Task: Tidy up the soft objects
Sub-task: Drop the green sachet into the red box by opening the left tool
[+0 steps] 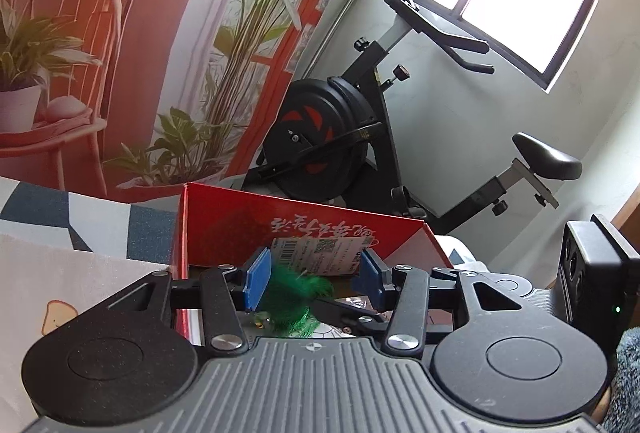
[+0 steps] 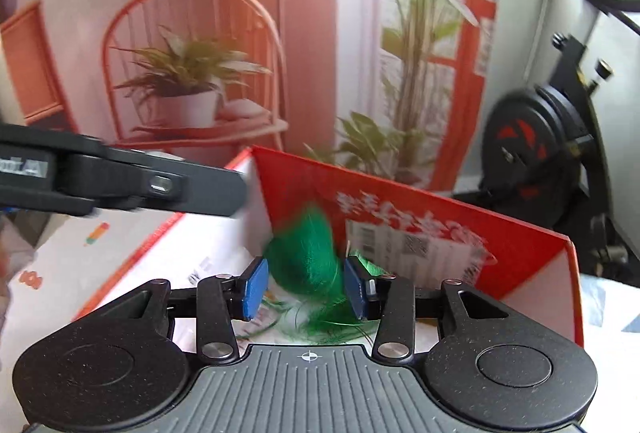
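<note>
Jaws of both my grippers stand wide: left gripper [image 1: 312,279] and right gripper [image 2: 306,289] flank green feather tufts [image 2: 310,257] over red box [image 2: 532,257]; released fluff could drift outside.

The red box [image 2: 420,217] is open at the top and on its near side. Its far wall and right wall [image 2: 560,285] block passage. A green fluffy object [image 2: 308,257] fills the gap between the right gripper [image 2: 306,289] pads. The left gripper [image 2: 120,181] obstructs the left approach.
</note>
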`<state>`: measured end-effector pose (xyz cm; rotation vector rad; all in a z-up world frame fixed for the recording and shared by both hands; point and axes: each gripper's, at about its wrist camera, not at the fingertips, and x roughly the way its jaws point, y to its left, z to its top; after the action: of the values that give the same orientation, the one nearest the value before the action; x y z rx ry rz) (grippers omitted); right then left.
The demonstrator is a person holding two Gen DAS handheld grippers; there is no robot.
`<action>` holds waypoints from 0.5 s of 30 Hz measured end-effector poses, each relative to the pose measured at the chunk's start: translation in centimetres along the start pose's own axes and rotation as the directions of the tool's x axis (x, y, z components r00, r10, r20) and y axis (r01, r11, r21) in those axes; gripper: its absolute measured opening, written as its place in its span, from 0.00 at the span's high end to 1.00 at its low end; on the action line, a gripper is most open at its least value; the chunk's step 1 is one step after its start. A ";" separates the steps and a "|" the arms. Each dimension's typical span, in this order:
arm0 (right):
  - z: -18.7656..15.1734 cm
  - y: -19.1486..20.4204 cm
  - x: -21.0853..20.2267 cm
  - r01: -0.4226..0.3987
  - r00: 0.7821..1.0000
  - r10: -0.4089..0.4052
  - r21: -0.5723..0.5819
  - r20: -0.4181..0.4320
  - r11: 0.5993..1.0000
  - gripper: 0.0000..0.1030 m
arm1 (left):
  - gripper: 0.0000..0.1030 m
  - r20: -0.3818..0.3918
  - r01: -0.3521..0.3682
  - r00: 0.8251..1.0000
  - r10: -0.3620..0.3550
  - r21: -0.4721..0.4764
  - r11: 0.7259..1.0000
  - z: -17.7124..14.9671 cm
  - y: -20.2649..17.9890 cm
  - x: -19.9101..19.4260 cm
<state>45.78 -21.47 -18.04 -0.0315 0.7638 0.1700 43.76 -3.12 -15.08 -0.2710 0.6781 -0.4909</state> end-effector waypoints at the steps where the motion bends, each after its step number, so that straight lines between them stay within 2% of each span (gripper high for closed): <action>1: -0.3 -0.3 0.0 0.002 1.000 -0.002 0.004 -0.001 1.000 0.61 | 0.51 0.000 -0.006 1.000 0.006 0.005 1.000 0.0 0.1 -0.3; 5: -1.4 -0.9 -1.5 0.008 1.000 -0.008 0.016 -0.001 1.000 0.61 | 0.51 -0.003 -0.024 1.000 0.024 0.016 1.000 -0.5 0.1 -1.8; 15: -4.7 0.0 -8.5 0.020 0.998 -0.022 0.047 0.059 0.999 0.61 | 0.51 -0.017 -0.048 0.999 0.049 0.073 0.996 -3.8 -1.4 -6.0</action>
<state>36.48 -23.14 -15.56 0.0092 0.7080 0.1328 36.79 -1.56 -14.19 -0.1818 0.6824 -0.4710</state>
